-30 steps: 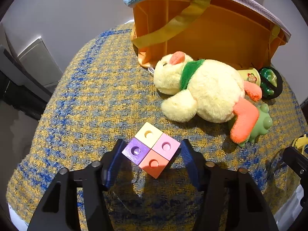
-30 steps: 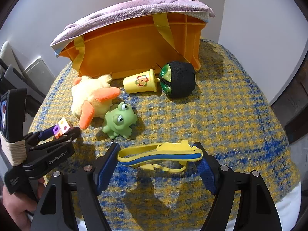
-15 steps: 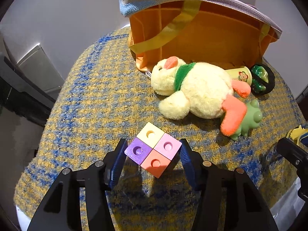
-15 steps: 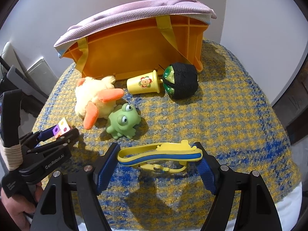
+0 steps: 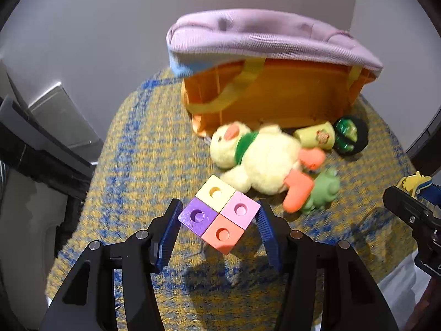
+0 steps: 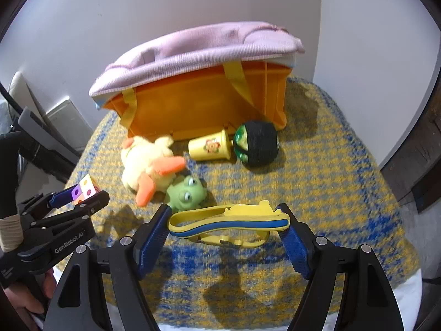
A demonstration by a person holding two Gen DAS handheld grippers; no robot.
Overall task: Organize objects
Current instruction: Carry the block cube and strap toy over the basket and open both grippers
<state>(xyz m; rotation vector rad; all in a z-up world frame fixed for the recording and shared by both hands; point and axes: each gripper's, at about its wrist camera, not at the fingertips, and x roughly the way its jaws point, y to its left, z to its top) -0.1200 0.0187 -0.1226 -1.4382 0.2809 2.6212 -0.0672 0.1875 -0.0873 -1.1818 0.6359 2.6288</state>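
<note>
Pastel four-colour block [image 5: 219,216] sits clamped in the left gripper [image 5: 219,230], above the woven cloth [image 5: 143,165]. Only the right wrist view shows the right gripper [image 6: 228,230] gripping yellow-blue goggles [image 6: 228,224] end to end. Beyond lie a frog [image 6: 186,193], plush duck [image 5: 261,160], cup [image 6: 210,147], dark ball [image 6: 257,144], then the orange crate [image 6: 204,104].

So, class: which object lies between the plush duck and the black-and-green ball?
The yellow cup, on its side, lies between the plush duck and ball; the right wrist view shows it.
</note>
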